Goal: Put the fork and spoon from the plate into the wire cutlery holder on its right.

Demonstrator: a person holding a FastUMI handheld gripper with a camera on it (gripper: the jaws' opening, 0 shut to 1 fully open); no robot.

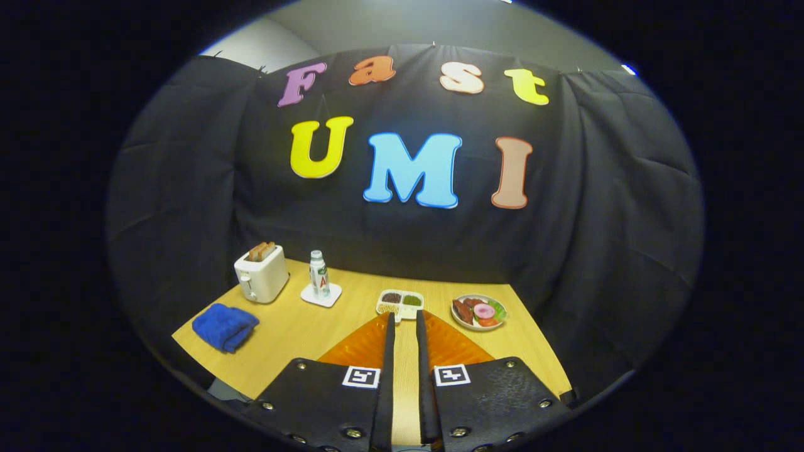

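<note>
My gripper is held high above a wooden table, its fingers drawn close with only a narrow strip of table showing between them and nothing held. An orange mat lies on the table under the fingers, mostly covered by them. Just beyond the fingertips sits a small white divided tray with dark and green fillings. To the right of the tips is a round plate carrying food slices in red, pink and green.
A white toaster with bread in it stands at the far left corner. A small bottle stands on a white coaster beside it. A folded blue cloth lies near the table's left edge. Black cloth walls close the back and sides.
</note>
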